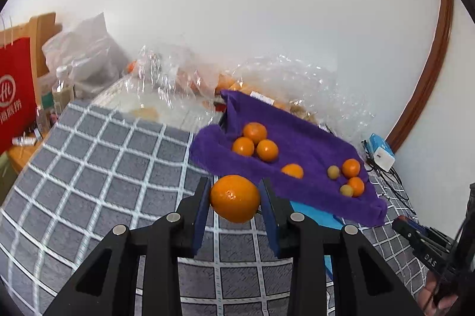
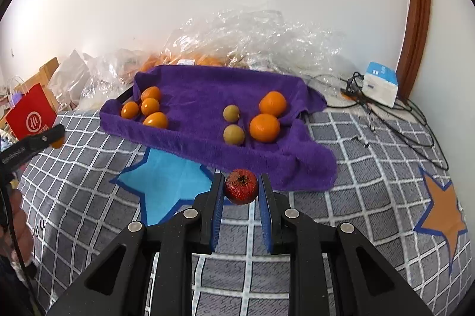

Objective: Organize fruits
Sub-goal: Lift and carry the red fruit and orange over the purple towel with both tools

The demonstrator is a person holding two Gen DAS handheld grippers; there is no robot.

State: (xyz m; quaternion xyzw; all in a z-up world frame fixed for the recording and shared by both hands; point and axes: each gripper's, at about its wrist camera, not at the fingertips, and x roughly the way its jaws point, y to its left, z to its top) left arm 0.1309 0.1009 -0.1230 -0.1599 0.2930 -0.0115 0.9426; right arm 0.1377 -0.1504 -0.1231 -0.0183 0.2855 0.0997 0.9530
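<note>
My left gripper is shut on an orange and holds it above the checked cloth, just in front of the purple towel-lined tray. My right gripper is shut on a small red fruit just before the tray's near edge. In the tray, several oranges lie at the left end. Two larger oranges and two small yellow-green fruits lie at the right end.
Clear plastic bags with more fruit lie behind the tray by the wall. A white and blue box with cables sits at right. A red paper bag stands at left. The grey checked cloth has blue and orange stars.
</note>
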